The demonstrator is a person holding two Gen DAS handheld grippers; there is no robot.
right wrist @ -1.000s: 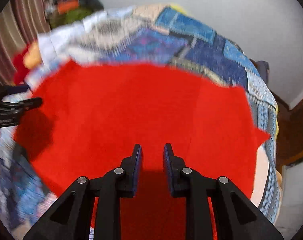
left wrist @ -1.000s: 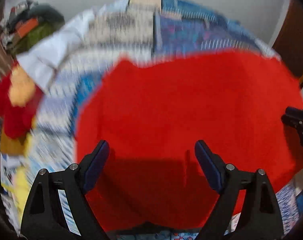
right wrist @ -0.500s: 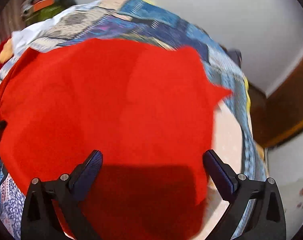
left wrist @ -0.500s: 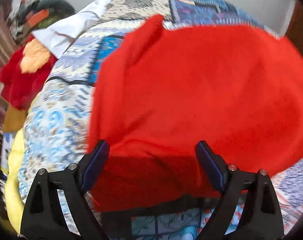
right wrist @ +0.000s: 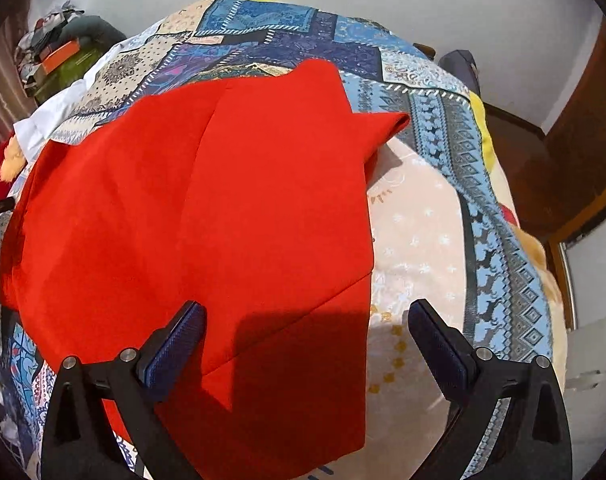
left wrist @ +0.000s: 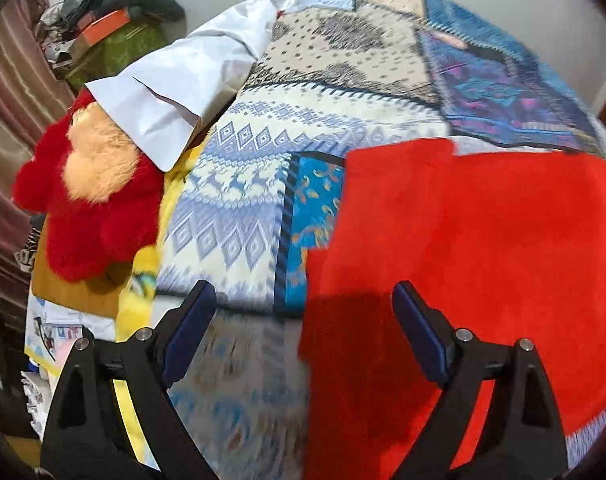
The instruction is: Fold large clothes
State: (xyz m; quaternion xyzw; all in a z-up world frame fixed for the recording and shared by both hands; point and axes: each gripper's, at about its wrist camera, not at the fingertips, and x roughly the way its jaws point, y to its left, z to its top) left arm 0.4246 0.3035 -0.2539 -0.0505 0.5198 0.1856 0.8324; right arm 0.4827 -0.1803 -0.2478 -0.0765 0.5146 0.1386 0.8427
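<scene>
Garment (right wrist: 231,208) red, flat on quilt (left wrist: 263,184) — near hem cut off; left fingers (left wrist: 199,320), right fingers (right wrist: 183,336) released — empty.

One red garment (right wrist: 231,208) lies on one patchwork quilt (left wrist: 323,92). Two grippers, left (left wrist: 303,320) and right (right wrist: 305,336), two blue pads each. Beside the quilt: one white pillow (left wrist: 175,80), one red plush toy (left wrist: 91,200), one orange box (left wrist: 103,26) on one clutter pile.

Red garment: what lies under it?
The red garment lies spread on the patchwork bedspread, which shows around its edges. Whatever the cloth covers directly beneath cannot be seen.
</scene>
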